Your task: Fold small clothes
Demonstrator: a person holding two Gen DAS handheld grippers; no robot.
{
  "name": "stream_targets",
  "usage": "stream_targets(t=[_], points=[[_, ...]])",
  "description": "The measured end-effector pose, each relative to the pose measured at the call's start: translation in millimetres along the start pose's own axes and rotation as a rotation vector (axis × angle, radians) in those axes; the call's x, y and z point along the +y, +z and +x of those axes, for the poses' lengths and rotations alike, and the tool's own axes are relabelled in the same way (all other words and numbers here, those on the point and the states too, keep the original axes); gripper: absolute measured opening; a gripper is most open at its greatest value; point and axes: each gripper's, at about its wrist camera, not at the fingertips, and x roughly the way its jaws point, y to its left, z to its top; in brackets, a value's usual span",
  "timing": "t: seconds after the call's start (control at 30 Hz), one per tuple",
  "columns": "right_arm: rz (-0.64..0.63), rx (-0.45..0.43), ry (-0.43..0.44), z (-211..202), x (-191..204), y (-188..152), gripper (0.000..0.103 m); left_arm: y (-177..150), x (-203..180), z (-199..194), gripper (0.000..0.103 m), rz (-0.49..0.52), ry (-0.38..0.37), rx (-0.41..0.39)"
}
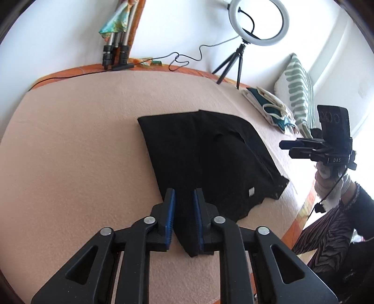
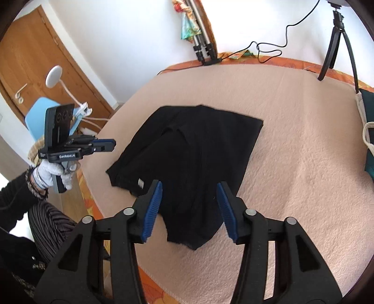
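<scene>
A black garment (image 1: 210, 154) lies partly folded on the pink blanket (image 1: 70, 152), with a small white tag (image 1: 251, 191) near its right hem. My left gripper (image 1: 184, 195) has its blue pads narrowly apart around the garment's near corner, which runs between them. Whether it pinches the cloth is unclear. In the right wrist view the garment (image 2: 194, 152) lies below my right gripper (image 2: 189, 187), which is open wide and empty above the near edge. The right gripper also shows in the left wrist view (image 1: 286, 146), raised at the right. The left gripper shows in the right wrist view (image 2: 113, 143).
A ring light on a tripod (image 1: 258, 22) stands at the bed's far edge with a cable (image 1: 187, 60). A striped pillow (image 1: 296, 91) and a pile of green-white cloth (image 1: 271, 105) lie at the right. A wooden door (image 2: 35, 58) and blue chair (image 2: 38, 114) are at left.
</scene>
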Motion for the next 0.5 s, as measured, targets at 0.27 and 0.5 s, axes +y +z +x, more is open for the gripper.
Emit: stream_targets(t=[0.27, 0.5], points=[[0.270, -0.056, -0.028, 20, -63, 42, 0.054, 49, 45, 33, 0.038, -0.287, -0.071, -0.083], [0.433, -0.030, 0.010, 47, -100, 53, 0.054, 57, 66, 66, 0.038, -0.447, -0.127, -0.036]])
